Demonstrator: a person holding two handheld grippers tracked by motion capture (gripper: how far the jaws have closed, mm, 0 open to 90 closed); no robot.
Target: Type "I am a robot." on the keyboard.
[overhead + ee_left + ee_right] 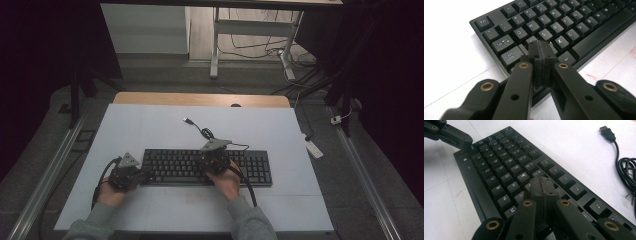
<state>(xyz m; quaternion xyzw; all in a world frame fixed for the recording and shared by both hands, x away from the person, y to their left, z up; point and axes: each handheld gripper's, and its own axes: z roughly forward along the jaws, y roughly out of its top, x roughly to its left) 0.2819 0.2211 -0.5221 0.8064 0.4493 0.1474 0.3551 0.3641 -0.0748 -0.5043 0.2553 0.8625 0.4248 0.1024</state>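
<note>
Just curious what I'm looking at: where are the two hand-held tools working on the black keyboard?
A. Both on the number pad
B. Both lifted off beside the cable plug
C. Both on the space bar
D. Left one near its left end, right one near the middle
D: the left tool sits at the keyboard's left end by Caps Lock, while the right tool rests over the middle keys, both with jaws closed.

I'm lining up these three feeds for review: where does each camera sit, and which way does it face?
High view: above the person's side, facing forward and down on the table; forearms, hands, both grippers show.
Left gripper view: rides the left gripper, jaws together, facing the keyboard's Caps Lock end.
Right gripper view: rides the right gripper, jaws together, over the middle keys.
All share the keyboard.
</note>
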